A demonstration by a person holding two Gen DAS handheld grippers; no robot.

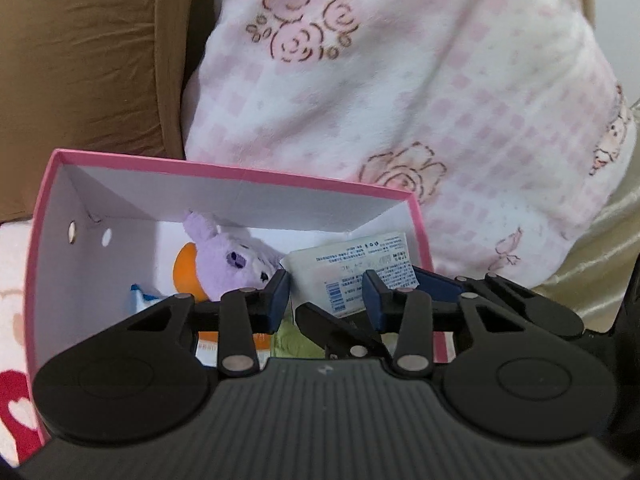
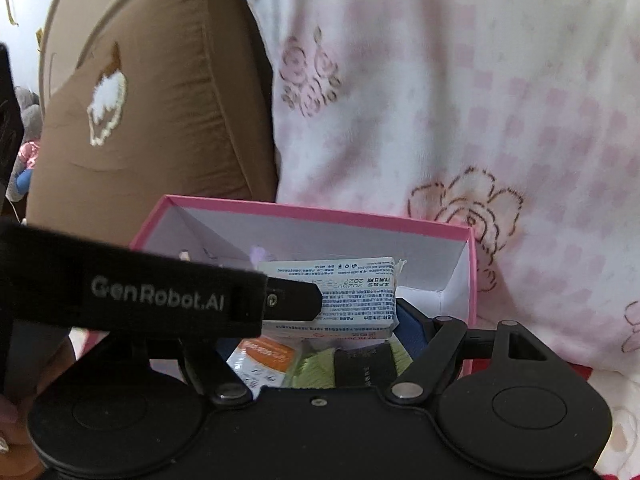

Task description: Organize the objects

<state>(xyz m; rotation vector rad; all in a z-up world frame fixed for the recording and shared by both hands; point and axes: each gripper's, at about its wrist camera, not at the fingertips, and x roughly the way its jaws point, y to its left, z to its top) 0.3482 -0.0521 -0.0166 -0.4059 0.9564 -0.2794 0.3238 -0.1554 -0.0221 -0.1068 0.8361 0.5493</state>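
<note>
Carton (image 2: 332,296) looks light, stiff, crushable; hold flat faces; right gripper (image 2: 320,320) clamps it over pink box (image 2: 304,212), left gripper (image 1: 326,292) jaws parted, empty

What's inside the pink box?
In the pink box: a purple bunny, something orange, a white printed packet, something green. The tools hide the rest.

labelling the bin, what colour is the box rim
Pink box rim, white inside; clearest in left wrist view.

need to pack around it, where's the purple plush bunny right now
In the left wrist view the purple plush bunny lies inside the pink box, toward its back left, against an orange object and left of the white printed packet.
</note>
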